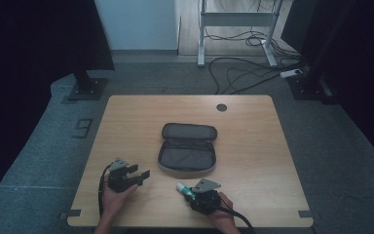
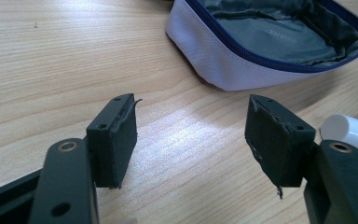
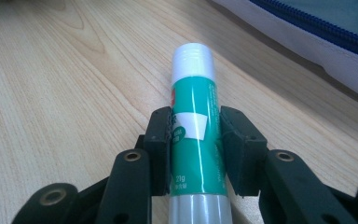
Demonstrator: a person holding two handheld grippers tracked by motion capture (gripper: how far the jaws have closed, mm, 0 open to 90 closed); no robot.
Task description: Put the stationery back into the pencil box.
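We've got the glue stick (image 3: 193, 135) clamped in our right gripper (image 3: 193, 140), cap toward the open pouch (image 1: 187, 156) at 12 o'clock, ready to drop in; left gripper (image 2: 191, 135) fingers gape, empty.

A light wooden table (image 1: 253, 146) stands on grey speckled carpet (image 1: 331, 161), a round dark cable hole (image 1: 221, 107) near its far edge. Beyond the table, black cables (image 1: 243, 73) trail across the floor beneath a white metal desk frame (image 1: 236, 19). Left of that frame is a pale wall (image 1: 136, 22). Dark curtains (image 1: 34, 44) hang on both sides of the table, with black stand bases (image 1: 85, 87) at their feet.
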